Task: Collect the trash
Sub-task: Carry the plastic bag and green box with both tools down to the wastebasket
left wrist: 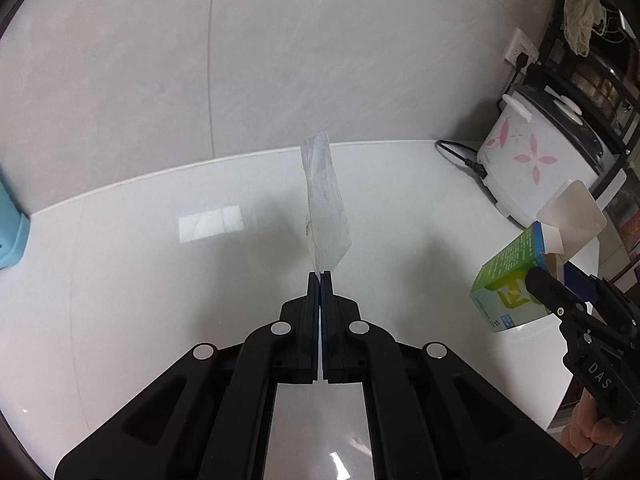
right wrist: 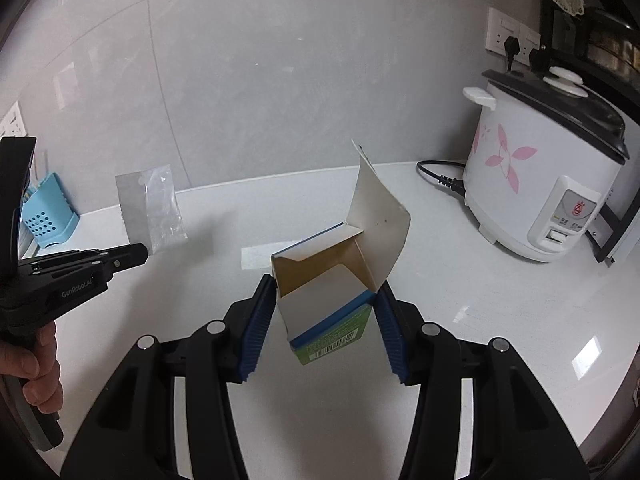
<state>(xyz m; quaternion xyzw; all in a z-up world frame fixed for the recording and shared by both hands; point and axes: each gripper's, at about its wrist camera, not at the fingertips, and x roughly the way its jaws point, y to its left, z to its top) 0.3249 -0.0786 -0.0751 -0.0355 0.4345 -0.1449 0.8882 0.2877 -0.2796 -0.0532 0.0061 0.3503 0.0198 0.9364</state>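
The left tongs (left wrist: 320,276) pinch a clear plastic bag (left wrist: 326,208) above the white desk (left wrist: 160,280). The right tongs (right wrist: 326,300) squeeze an open green box (right wrist: 332,296).

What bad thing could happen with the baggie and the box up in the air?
1. The left tongs pinch only the bottom edge of the clear plastic bag, so it might slip out and flutter down onto the counter.
2. The right tongs squeeze the open green box by its thin walls; it may crumple or twist loose.
3. The box's raised flap could bump the rice cooker nearby.
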